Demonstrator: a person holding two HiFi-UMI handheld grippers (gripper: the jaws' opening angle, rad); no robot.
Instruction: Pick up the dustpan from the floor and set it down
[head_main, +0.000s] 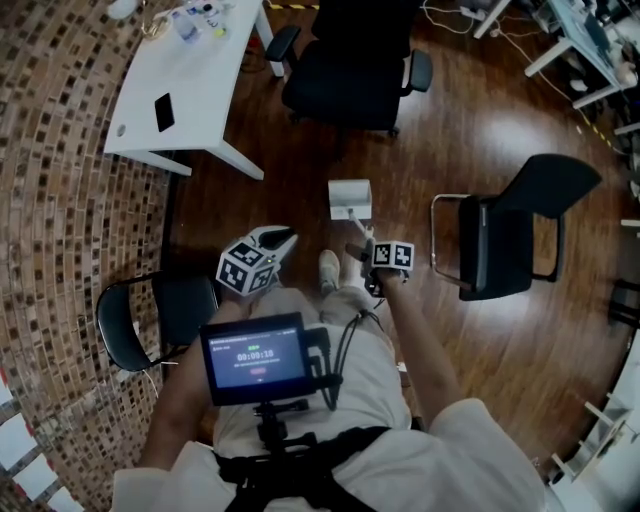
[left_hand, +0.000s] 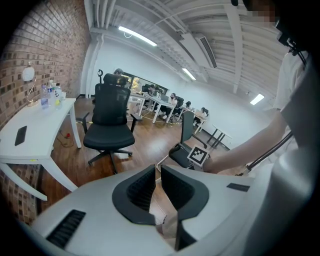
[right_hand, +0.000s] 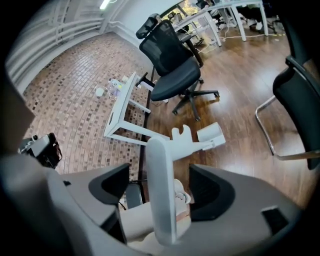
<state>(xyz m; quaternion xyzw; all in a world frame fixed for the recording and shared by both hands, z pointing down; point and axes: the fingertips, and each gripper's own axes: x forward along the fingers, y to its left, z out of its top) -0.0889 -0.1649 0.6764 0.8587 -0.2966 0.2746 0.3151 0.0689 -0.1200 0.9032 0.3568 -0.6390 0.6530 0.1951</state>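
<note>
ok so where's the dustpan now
In the head view the white dustpan sits on the wood floor just ahead of the right gripper, its handle reaching back between that gripper's open jaws; the black office chair stands beyond it.

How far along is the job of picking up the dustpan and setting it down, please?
Done, it seems: the dustpan rests on the wooden floor. In hand: its handle stands between the right gripper's open jaws, neither pad pressing it, so it looks released. The left gripper is shut and empty. Left: drawing the right gripper clear of the handle.
</note>
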